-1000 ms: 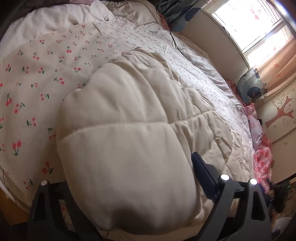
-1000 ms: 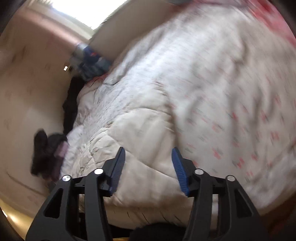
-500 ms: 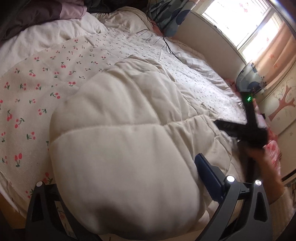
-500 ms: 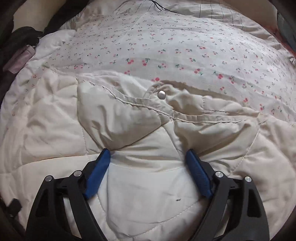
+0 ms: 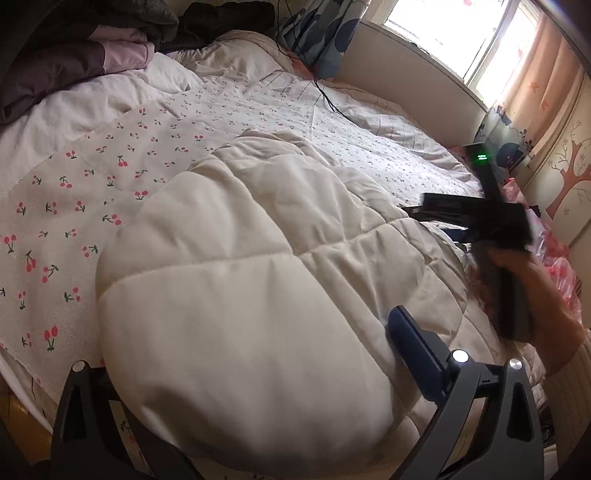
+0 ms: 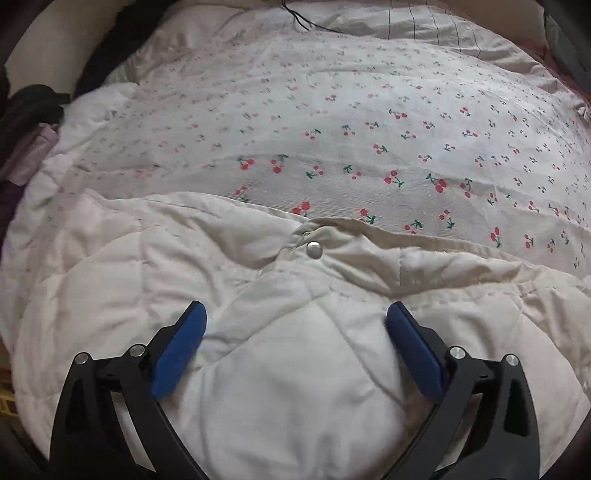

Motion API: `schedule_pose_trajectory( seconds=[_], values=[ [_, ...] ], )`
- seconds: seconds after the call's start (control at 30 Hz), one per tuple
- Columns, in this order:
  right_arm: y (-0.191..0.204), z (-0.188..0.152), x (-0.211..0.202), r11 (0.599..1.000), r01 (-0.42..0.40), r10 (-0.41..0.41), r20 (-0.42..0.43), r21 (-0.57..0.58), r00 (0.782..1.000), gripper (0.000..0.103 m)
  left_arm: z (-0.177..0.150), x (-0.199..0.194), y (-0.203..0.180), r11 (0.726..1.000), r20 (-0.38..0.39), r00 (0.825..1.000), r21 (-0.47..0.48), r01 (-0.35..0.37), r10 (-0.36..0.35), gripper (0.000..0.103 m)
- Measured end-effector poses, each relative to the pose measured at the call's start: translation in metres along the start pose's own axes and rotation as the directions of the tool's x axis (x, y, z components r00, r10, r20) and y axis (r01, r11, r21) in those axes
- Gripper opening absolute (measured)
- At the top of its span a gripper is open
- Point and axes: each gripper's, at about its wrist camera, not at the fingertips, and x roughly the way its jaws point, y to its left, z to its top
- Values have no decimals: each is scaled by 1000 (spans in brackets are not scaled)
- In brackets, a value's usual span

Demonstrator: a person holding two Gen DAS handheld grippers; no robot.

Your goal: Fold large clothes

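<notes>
A cream quilted puffer coat (image 5: 258,280) lies on the cherry-print bed sheet (image 5: 92,192). In the left wrist view a bulging padded part of it fills the space between the wide-apart jaws of my left gripper (image 5: 251,369); the left finger is hidden under the fabric. My right gripper (image 6: 295,325) is open, its blue pads either side of a padded fold of the coat (image 6: 295,369), just below a silver snap button (image 6: 314,250). The right gripper also shows in the left wrist view (image 5: 476,218), held in a hand over the coat's far side.
Dark and lilac clothes (image 5: 74,55) are piled at the bed's head. A black cable (image 5: 325,96) runs across the sheet. A blue-patterned pillow (image 5: 317,33) leans by the window ledge. Pink checked fabric (image 5: 561,273) lies off the bed's right side.
My right gripper swung from beside the bed onto the coat and now sits lower over a padded fold, still open. The left gripper tilted up slightly; the coat stays between its jaws.
</notes>
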Motion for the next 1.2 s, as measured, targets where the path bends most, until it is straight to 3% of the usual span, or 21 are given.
schedule_pose_trajectory(
  seconds=[0.13,0.23,0.3,0.37,0.4,0.47,0.53,0.6,0.67,0.7,0.77,0.8,0.87,0.93,1.07,1.1,1.2],
  values=[
    [9,-46,-70,999,-15,21,111,-51,994,95,-2,-3,-1,1000,8,1000,14,1,-1,96],
    [19,-91,-97,998,2,8,160,-66,987,95,-3,-5,-2,1000,13,1000,23,-3,3,96],
    [21,-117,-97,997,31,-19,158,-74,987,95,-4,-6,-4,999,18,1000,32,-10,9,96],
    [27,-144,-63,993,70,-64,66,-94,996,96,-4,-7,-5,999,25,1000,43,-16,15,96],
    [29,-149,-53,990,83,-75,73,-116,995,97,-5,-8,-6,999,26,1000,43,-14,12,96],
    [25,-147,-58,995,41,-36,58,-90,998,97,-4,-6,-5,999,20,1000,45,-15,14,96],
    [6,-141,-85,995,-95,94,78,4,993,97,-2,-4,3,1000,-1,1000,-2,25,-25,96],
    [-27,-147,-124,989,-109,93,150,98,984,97,1,1,20,989,-41,993,-109,104,-109,96],
    [-67,-163,-160,971,-116,71,215,209,974,97,3,9,46,947,-74,976,-265,181,-207,96],
    [-92,-174,-176,951,-125,57,240,281,969,97,3,12,58,917,-77,963,-335,218,-257,96],
    [-153,-207,-200,871,-177,53,270,459,961,97,2,13,72,872,-55,947,-412,266,-316,96],
    [-172,-220,-202,834,-198,61,271,515,961,97,2,12,75,862,-46,945,-427,275,-324,96],
    [-212,-254,-195,724,-276,141,256,632,956,97,2,13,76,856,-41,944,-436,277,-326,96],
    [-229,-280,-180,635,-358,213,290,684,933,97,1,13,76,860,-40,947,-434,271,-319,96],
    [-239,-295,-143,487,-519,372,370,703,851,97,0,13,71,862,-33,950,-430,268,-311,96],
    [-239,-291,-132,455,-565,418,395,688,818,97,0,14,71,859,-29,949,-434,272,-315,96],
    [-239,-279,-113,404,-643,482,446,651,754,96,4,18,74,848,-26,943,-445,287,-333,96]
  ],
)
